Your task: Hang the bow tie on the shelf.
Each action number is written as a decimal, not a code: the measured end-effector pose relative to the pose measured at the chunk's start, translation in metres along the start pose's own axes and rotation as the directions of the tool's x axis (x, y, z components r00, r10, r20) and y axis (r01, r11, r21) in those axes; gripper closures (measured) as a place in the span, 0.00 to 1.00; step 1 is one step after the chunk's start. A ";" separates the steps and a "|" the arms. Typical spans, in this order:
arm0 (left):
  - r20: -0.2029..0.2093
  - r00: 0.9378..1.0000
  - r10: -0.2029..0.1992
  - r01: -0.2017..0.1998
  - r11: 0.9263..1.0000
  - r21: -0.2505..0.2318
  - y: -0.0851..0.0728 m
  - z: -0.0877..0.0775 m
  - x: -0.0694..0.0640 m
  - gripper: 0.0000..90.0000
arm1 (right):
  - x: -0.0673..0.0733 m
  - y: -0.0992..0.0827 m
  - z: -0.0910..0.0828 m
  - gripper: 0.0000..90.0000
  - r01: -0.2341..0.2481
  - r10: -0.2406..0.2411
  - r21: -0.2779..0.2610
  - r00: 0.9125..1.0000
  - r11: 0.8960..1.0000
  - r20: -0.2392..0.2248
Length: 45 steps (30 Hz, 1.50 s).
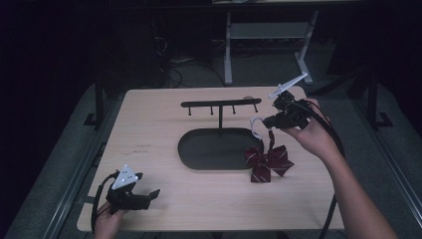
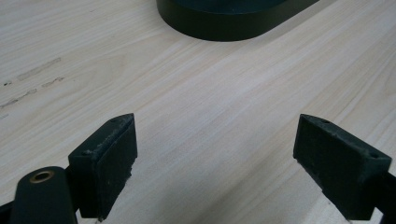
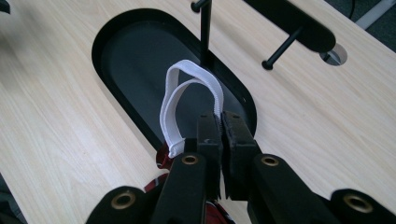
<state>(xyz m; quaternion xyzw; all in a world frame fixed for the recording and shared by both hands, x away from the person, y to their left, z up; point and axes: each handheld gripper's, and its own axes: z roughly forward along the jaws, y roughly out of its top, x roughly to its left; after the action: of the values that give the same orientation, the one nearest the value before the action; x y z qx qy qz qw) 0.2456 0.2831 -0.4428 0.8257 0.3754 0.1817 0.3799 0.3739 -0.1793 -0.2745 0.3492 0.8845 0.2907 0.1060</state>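
Elastic, a white loop of flat band (image 3: 187,93), stands pinched between the pads of the right gripper (image 3: 222,122), whose jaws are clenched together on one side of the loop. Below that gripper hangs the dark red bow tie with thin pale stripes (image 1: 267,162), its lower folds resting on the pale wooden table (image 1: 149,129) just beside the end of the black oval tray (image 1: 199,149). The loop arches up and away from the right gripper's tips, over the tray's near rim. Beyond the loop rises the thin black post (image 3: 206,28) of the black hanger stand, and its crossbar with short pegs (image 1: 221,104) lies ahead of the right gripper and slightly to one side. The person's right hand (image 1: 311,134) holds this gripper above the table's far right part.

The left gripper (image 2: 217,154) has its jaws spread wide apart with nothing between them, bare tabletop showing in the gap. It sits low near the table's front left corner, well apart from the bow tie, with the tray's curved wall ahead of its tips.
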 end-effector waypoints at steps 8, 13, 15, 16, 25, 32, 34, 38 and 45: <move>0.003 1.000 -0.003 0.003 1.000 0.000 0.001 0.001 0.000 0.15 | -0.006 0.013 0.003 0.96 0.001 -0.001 0.016 1.000 1.000 0.005; 0.003 1.000 -0.003 0.003 1.000 0.000 0.001 0.002 -0.001 0.15 | -0.014 0.021 0.006 0.96 -0.008 0.008 0.029 1.000 1.000 0.008; 0.004 1.000 -0.003 0.003 1.000 0.000 0.002 0.002 -0.001 0.15 | -0.018 0.025 0.007 0.96 -0.012 0.012 0.029 1.000 0.999 0.005; 0.004 1.000 -0.003 0.003 1.000 0.001 0.002 0.003 -0.001 0.15 | -0.020 0.026 0.008 0.96 -0.016 0.016 0.030 1.000 0.999 0.005; 0.005 1.000 -0.003 0.003 1.000 -0.003 0.002 0.003 -0.001 0.15 | -0.032 0.036 0.014 0.96 -0.034 0.034 0.045 0.999 0.998 0.007; 0.002 1.000 -0.001 0.001 1.000 0.002 0.002 0.003 0.000 0.15 | -0.040 0.041 0.015 0.96 -0.043 0.042 0.043 0.999 0.998 0.017; 0.001 1.000 -0.001 0.001 1.000 0.002 0.002 0.003 0.000 0.15 | -0.041 0.042 0.016 0.96 -0.047 0.046 0.045 0.999 0.998 0.024; 0.002 1.000 -0.002 0.002 1.000 0.000 0.002 0.003 0.000 0.15 | -0.046 0.044 0.018 0.96 -0.056 0.055 0.044 0.998 0.997 0.028; 0.002 1.000 -0.003 0.003 1.000 0.000 0.002 0.001 0.000 0.15 | -0.050 0.045 0.029 0.96 -0.072 0.070 0.060 0.997 0.996 0.027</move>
<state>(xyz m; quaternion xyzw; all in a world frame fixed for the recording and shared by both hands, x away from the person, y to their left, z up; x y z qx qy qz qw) 0.2471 0.2820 -0.4422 0.8252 0.3762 0.1803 0.3808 0.4465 -0.1740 -0.2724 0.3871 0.8787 0.2626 0.0958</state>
